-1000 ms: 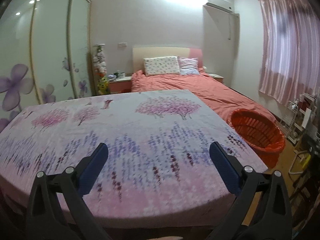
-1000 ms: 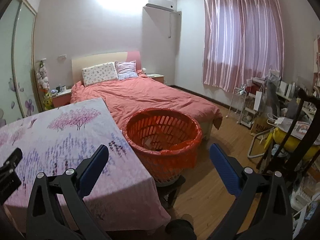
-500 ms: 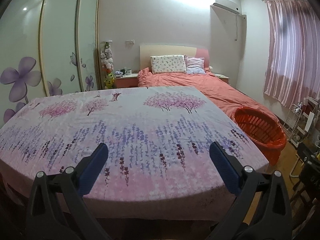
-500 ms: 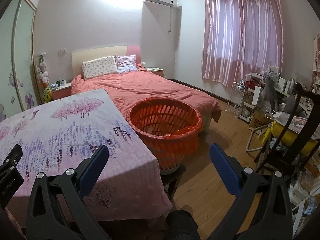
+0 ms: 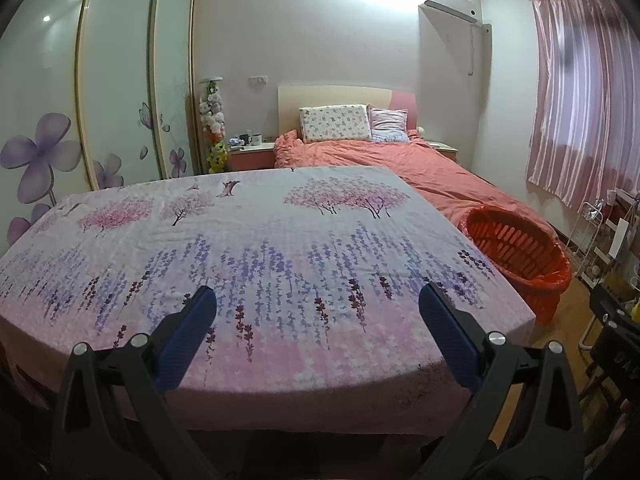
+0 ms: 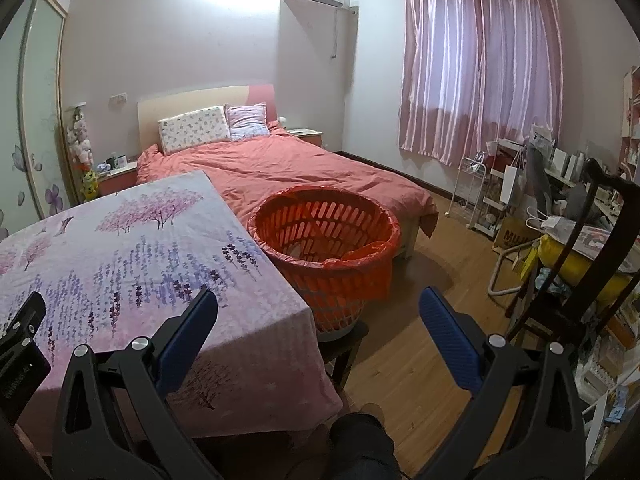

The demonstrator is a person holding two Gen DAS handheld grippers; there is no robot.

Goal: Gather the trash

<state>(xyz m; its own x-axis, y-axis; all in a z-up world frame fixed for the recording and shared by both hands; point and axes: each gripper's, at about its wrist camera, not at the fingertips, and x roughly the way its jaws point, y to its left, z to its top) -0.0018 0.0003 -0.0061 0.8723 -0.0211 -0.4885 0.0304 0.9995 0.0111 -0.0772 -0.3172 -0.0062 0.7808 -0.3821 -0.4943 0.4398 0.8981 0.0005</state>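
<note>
An orange slatted basket (image 6: 324, 240) lined with a red bag stands on a dark stool at the table's right corner; it also shows in the left wrist view (image 5: 520, 248). A few pale scraps lie at its bottom. My left gripper (image 5: 318, 312) is open and empty, held over the near edge of the flowered tablecloth (image 5: 260, 240). My right gripper (image 6: 318, 314) is open and empty, held in front of the basket, above the floor by the table corner (image 6: 280, 312). I see no loose trash on the cloth.
A bed with a coral cover (image 6: 300, 168) lies behind the basket. A wardrobe with flowered doors (image 5: 100, 100) is at the left. A dark chair (image 6: 580, 248), a white rack (image 6: 476, 196) and cluttered shelves stand at the right on the wooden floor (image 6: 420, 340).
Both grippers have drawn back and risen, so more of the table's near edge and of the floor shows. The jaws have stayed open and empty.
</note>
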